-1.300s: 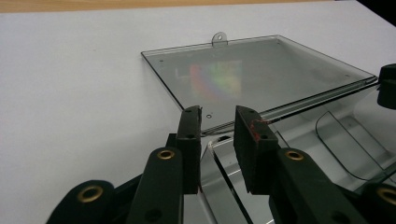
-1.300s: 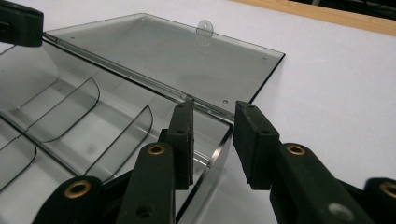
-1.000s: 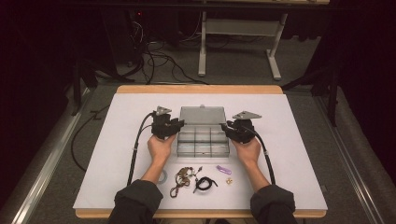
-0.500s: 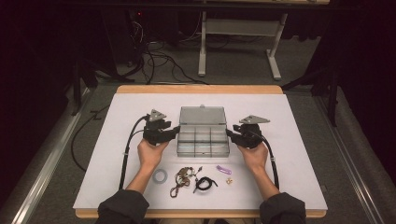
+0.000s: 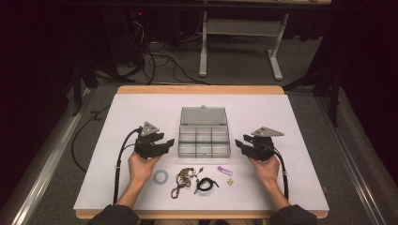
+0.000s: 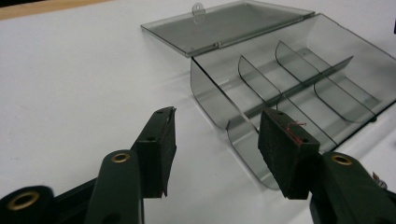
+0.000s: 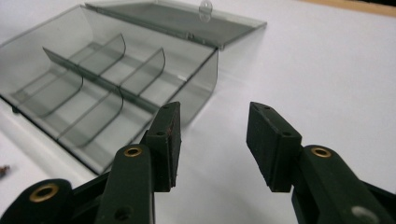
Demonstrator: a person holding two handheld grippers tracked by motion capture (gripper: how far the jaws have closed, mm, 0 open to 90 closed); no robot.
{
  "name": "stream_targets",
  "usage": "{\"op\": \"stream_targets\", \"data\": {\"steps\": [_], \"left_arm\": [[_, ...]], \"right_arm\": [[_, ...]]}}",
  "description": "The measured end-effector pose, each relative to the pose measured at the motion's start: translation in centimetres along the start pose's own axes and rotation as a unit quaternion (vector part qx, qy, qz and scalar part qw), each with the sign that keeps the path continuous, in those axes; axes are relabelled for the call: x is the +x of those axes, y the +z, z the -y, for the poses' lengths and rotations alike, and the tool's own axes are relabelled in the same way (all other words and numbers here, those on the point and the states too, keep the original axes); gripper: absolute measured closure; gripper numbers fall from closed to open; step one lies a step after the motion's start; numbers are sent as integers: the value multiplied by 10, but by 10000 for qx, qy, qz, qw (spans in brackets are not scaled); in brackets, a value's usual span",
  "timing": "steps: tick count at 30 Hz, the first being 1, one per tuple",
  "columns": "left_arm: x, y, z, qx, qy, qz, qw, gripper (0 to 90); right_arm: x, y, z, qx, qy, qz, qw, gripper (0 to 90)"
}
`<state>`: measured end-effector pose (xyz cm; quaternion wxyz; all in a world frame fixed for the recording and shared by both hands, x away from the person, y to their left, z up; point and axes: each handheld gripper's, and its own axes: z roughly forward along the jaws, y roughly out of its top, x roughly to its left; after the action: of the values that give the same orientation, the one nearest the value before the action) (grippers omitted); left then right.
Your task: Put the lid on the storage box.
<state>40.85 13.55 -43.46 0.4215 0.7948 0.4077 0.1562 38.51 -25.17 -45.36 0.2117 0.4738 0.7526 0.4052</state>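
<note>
A clear grey compartment box point(image 5: 204, 140) stands mid-table with its lid point(image 5: 203, 116) folded back flat; its several cells look empty. My left gripper point(image 5: 167, 142) is a little left of the box and points at its side. Its jaws have just been opening, and nothing is between them. In the left gripper view the left gripper point(image 6: 218, 119) frames the box's near corner point(image 6: 243, 144), which lies beyond the pads. My right gripper point(image 5: 240, 143) mirrors it on the right side; its jaws have also just been opening and hold nothing. In the right gripper view the right gripper point(image 7: 213, 112) is beside the box wall point(image 7: 198, 88).
Small items lie in front of the box: a tape ring point(image 5: 160, 176), a brown beaded chain point(image 5: 183, 180), a black cord point(image 5: 205, 183), a purple piece point(image 5: 225, 170) and a small gold piece point(image 5: 230, 182). A white mat point(image 5: 117, 122) covers the table.
Both hands have drawn outward from the box's sides, left gripper leftward and right gripper rightward. Both pairs of jaws stand wider apart than before.
</note>
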Motion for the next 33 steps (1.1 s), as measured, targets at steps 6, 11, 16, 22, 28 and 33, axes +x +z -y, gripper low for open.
{"op": "stream_targets", "data": {"steps": [6,11,16,22,28,33], "left_arm": [[-7,-4,14,81,69,85,9999,463],[-12,-6,26,151,37,186,9997,460],[-19,-10,32,160,37,271,9995,457],[-31,-13,39,196,89,380,9990,454],[-46,-18,48,152,111,451,9988,452],[-58,-20,56,199,153,503,9984,451]], "right_arm": [[-3,-5,19,134,63,115,9998,536],[-4,-11,34,274,15,258,9993,514],[-4,-15,41,302,-24,375,9988,488],[-1,-9,40,633,-168,457,9968,449],[-1,-9,41,636,-166,449,9968,444],[-1,-9,41,628,-188,469,9967,439]]}}
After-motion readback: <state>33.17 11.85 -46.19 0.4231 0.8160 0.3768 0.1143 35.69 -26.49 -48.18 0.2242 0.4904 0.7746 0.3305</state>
